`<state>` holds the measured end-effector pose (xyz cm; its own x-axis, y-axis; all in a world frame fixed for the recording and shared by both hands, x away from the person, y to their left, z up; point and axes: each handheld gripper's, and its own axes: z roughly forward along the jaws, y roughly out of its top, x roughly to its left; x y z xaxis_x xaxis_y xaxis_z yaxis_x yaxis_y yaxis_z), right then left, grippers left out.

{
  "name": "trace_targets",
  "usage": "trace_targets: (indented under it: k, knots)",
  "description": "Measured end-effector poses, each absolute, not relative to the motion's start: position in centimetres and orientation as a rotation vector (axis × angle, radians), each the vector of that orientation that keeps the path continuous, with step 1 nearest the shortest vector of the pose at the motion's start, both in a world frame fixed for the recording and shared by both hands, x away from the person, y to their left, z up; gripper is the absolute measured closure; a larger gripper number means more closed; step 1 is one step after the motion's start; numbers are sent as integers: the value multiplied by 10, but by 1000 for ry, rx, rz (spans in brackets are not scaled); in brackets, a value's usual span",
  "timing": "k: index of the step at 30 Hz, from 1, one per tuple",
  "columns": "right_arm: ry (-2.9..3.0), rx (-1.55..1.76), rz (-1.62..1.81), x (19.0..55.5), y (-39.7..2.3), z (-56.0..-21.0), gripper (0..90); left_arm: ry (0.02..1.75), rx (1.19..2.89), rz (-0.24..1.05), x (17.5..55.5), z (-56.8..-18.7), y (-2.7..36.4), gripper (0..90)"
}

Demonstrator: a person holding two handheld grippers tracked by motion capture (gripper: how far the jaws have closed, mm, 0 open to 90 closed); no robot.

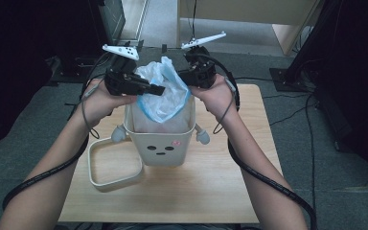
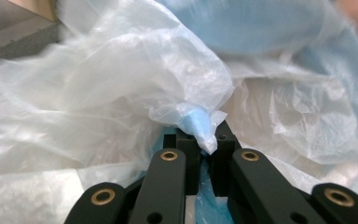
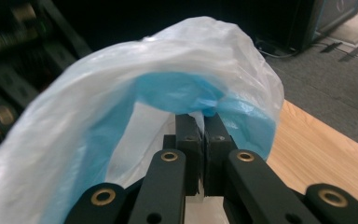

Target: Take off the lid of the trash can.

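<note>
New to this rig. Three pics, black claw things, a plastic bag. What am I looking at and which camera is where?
There is no robot arm here. A person holds a hand-held two-jaw gripper in each hand and works at a wooden table.

The high view comes from a fixed camera above the person's side, looking forward and down; the forearms enter from the bottom. In it the left gripper is at the left and the right gripper at the right.

The other two pictures come from cameras riding on the grippers, looking along their black jaws.

On the table stands a cream bin with a small face on its front, lined with a thin white and blue plastic bag. A cream ring frame lies beside it.

Both grippers are shut on the bag's edge, at opposite sides of the bin's mouth.
</note>
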<state>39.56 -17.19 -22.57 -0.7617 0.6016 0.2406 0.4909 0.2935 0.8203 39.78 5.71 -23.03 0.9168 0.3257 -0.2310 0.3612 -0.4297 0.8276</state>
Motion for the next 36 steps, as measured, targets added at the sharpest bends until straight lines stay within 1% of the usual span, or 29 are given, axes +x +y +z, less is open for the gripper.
trace_targets:
  k: [2, 4, 10, 13, 20, 28, 31, 34, 36]
  knots:
    - [2434, 1032, 1462, 395, -173, -229, 846, 521, 2045, -45, 402, -232, 59, 868]
    - [2417, 1028, 1449, 395, -176, -230, 767, 544, 2045, -41, 406, -233, 60, 868]
    - [2417, 1020, 1442, 394, -197, -232, 605, 615, 2047, -5, 414, -233, 62, 868]
    - [2420, 1013, 1460, 391, -209, -234, 563, 632, 2060, 19, 416, -234, 62, 867]
    - [2447, 967, 1464, 384, -231, -235, 556, 643, 2069, 50, 418, -233, 63, 868]
    - [2446, 908, 1610, 373, -249, -220, 649, 658, 2077, 65, 420, -232, 67, 867]
    - [2459, 869, 1634, 368, -245, -214, 661, 659, 2072, 54, 421, -232, 65, 867]
    - [2504, 815, 1657, 366, -231, -215, 659, 643, 2075, 49, 419, -231, 60, 867]
    - [2526, 772, 1657, 366, -219, -217, 624, 638, 2077, 45, 419, -230, 58, 867]
